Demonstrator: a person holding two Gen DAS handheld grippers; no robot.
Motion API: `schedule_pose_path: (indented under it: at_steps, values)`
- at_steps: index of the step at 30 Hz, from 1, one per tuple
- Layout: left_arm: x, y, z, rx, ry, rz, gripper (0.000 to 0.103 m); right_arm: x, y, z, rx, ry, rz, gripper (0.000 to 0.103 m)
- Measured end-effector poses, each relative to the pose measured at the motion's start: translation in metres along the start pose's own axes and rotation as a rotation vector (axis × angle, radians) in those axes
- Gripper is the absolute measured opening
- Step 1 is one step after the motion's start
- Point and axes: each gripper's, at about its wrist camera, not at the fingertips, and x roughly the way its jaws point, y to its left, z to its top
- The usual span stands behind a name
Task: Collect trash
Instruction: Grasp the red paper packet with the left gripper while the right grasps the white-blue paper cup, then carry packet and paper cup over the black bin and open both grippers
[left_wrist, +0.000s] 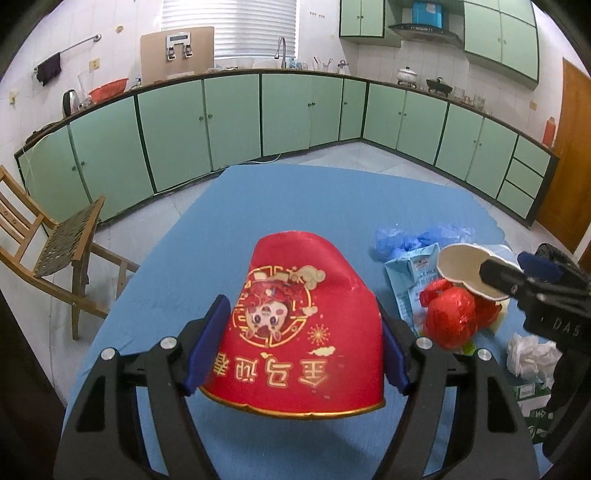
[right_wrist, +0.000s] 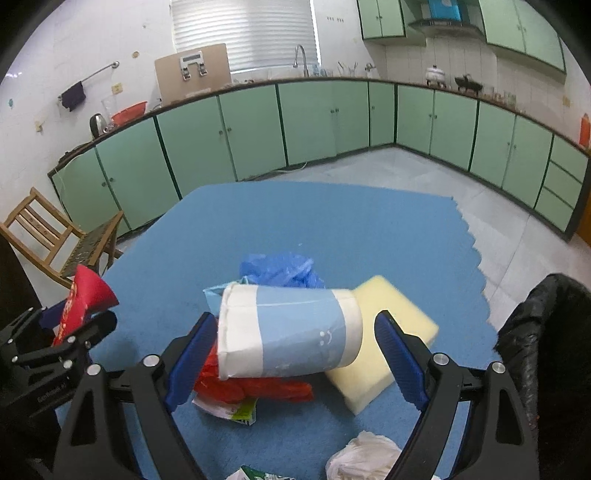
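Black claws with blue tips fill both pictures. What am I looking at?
There is no robot. A person holds a two-finger gripper in each hand, and each has a camera looking along its fingers. One picture comes from the left gripper, which clamps a red paper cup. The other comes from the right gripper, open around a blue-and-white paper cup that lies on its side. On the blue table lies trash: a blue plastic bag, a red plastic bag, a yellow sponge and crumpled tissue.

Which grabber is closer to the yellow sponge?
The right one. The right gripper is around the blue-and-white paper cup, with the yellow sponge just behind its right finger. The left gripper is farther left, holding the red paper cup.
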Motion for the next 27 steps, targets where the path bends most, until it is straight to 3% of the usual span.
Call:
schedule_pose_path:
  at_steps: [1, 5, 15, 21, 27]
  values:
    - [0.000, -0.001, 0.001, 0.000, 0.000, 0.000, 0.071, 0.001, 0.000, 0.000, 0.001, 0.006, 0.010, 0.070]
    - [0.000, -0.001, 0.003, -0.002, -0.006, -0.002, 0.071, -0.003, 0.000, -0.003, -0.008, 0.011, 0.033, 0.069]
    - [-0.023, -0.022, 0.019, 0.029, -0.065, -0.042, 0.071, -0.056, -0.013, 0.005, 0.014, -0.104, 0.016, 0.069]
    - [-0.041, -0.072, 0.039, 0.080, -0.129, -0.130, 0.071, -0.103, -0.057, 0.005, 0.068, -0.177, -0.070, 0.069]
    - [-0.050, -0.144, 0.047, 0.126, -0.160, -0.264, 0.071, -0.147, -0.120, -0.006, 0.132, -0.219, -0.195, 0.069]
